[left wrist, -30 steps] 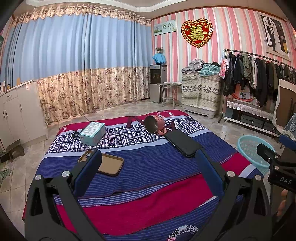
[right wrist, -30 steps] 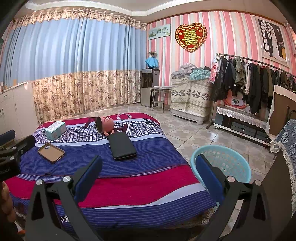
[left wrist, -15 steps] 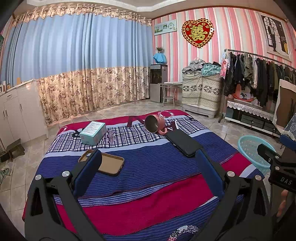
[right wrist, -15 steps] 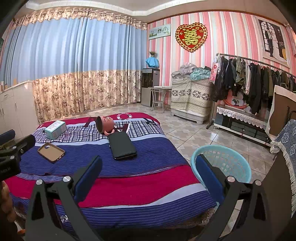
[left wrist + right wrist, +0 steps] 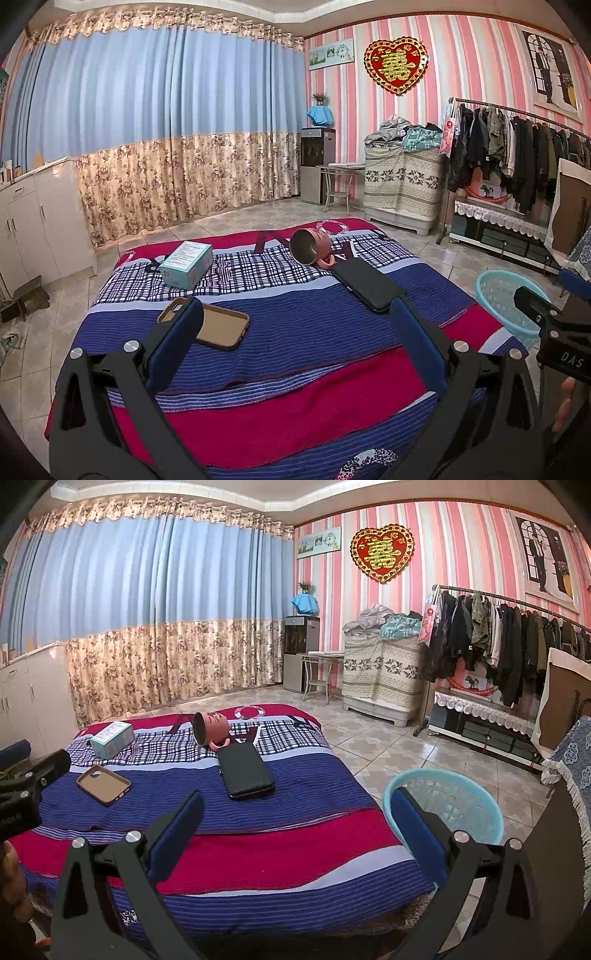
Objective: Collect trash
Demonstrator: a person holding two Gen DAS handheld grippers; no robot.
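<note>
Four items are lying on the striped bed blanket: teal box (image 5: 186, 264) resting flat at the far left; brown phone case (image 5: 207, 322) lying open-side up nearer; pink mug (image 5: 309, 247) lying tipped on its side; black wallet (image 5: 369, 283) lying flat just beside the mug. Light-blue basket (image 5: 448, 808) is standing upright on the floor beside the bed.

A home bedroom: striped bed (image 5: 295, 321), long curtains (image 5: 166, 122), loaded clothes rack (image 5: 517, 147).

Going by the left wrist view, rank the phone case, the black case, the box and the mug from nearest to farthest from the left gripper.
From the left gripper:
1. Phone case, left, by the finger.
2. Black case, right.
3. Box and mug, far left and far right: too close to call.
</note>
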